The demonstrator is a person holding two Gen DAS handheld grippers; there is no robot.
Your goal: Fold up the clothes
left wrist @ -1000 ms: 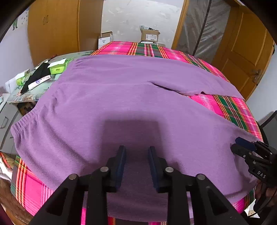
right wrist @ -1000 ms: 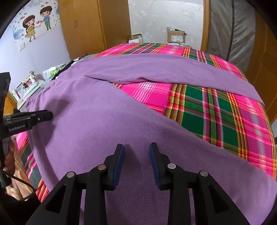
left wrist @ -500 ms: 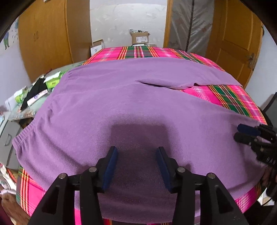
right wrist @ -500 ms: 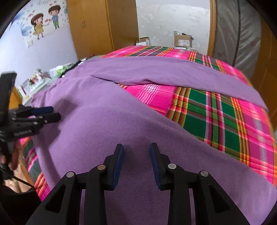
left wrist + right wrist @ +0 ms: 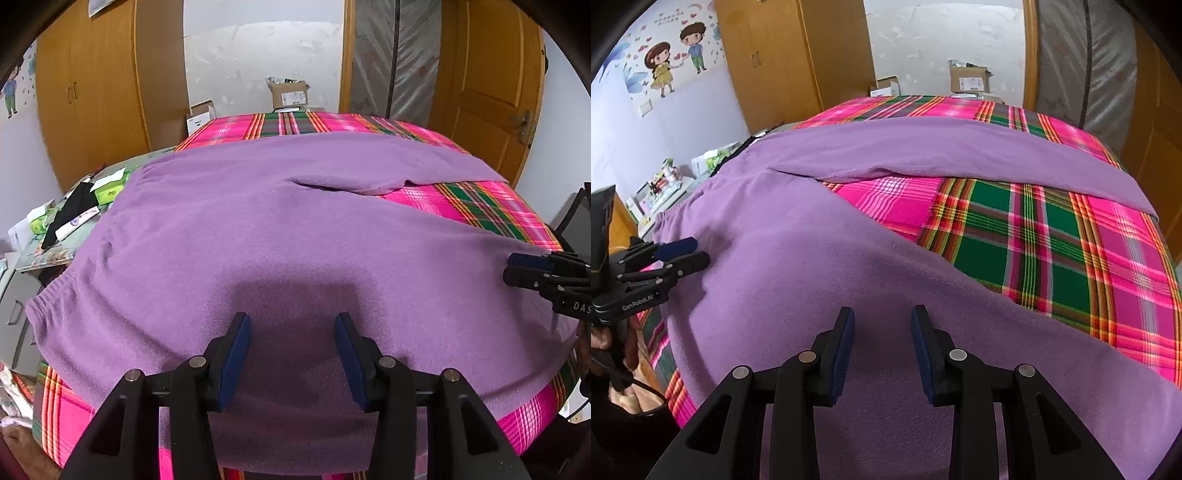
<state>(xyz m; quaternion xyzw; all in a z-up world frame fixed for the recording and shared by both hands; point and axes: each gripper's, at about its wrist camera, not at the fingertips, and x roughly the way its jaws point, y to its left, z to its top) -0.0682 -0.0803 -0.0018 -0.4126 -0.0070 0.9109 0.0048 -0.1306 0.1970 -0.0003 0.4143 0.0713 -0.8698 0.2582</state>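
Note:
Purple fleece trousers (image 5: pixel 295 236) lie spread flat on a pink and green plaid bed cover (image 5: pixel 476 201), waistband at the left, two legs running right. They also fill the right wrist view (image 5: pixel 812 266). My left gripper (image 5: pixel 293 325) is open and empty, just above the near trouser leg by the waist. My right gripper (image 5: pixel 882 317) is open and empty above the near leg further right. Each gripper shows in the other's view: the right one (image 5: pixel 517 267) at the right edge, the left one (image 5: pixel 698 253) at the left edge.
A side table (image 5: pixel 55 229) with boxes and a black item stands left of the bed. Wooden wardrobes (image 5: pixel 96 92) and a door (image 5: pixel 491 85) line the far walls. Cardboard boxes (image 5: pixel 290 94) sit beyond the bed's far end. The plaid cover (image 5: pixel 1052 236) lies bare between the legs.
My left gripper has opened wider and both cameras have tilted up, showing more of the room. The trousers have not moved.

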